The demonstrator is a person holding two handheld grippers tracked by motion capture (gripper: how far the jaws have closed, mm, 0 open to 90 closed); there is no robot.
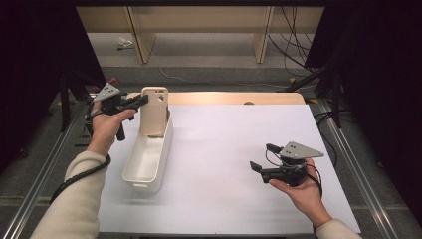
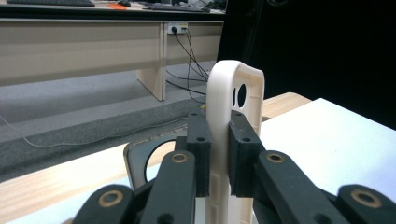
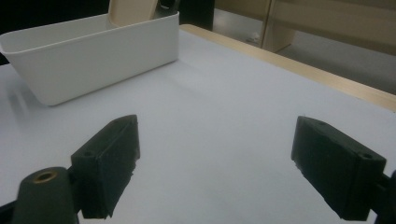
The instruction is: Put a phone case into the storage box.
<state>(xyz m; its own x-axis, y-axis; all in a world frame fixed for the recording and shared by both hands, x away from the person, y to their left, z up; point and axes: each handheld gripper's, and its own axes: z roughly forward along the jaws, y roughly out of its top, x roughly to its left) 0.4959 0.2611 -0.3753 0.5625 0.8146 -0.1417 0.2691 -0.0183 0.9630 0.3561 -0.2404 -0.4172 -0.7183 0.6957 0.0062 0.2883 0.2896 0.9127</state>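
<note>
Cream-coloured plastic forms the phone case (image 1: 154, 110), a thin shell with rounded corners and a camera cut-out near its top, which is held upright over the far end of the white bin (image 1: 148, 158). It is clamped edge-on between the black pads of the left gripper (image 1: 141, 101), as seen in the left gripper view, where the case's ribbed edge (image 2: 219, 140) is pinched between both jaws. The bin is a long, smooth-walled rectangular tub of matt white plastic, seen at the left of the table (image 1: 239, 164). The right gripper (image 1: 257, 167) is held above the bare table at the right, well apart from the bin, with its jaws spread wide and nothing between them. The table is covered by a flat white sheet with a pale wooden edge showing at the far side. Beyond it, grey floor, trailing cables and light wooden furniture legs are seen.
</note>
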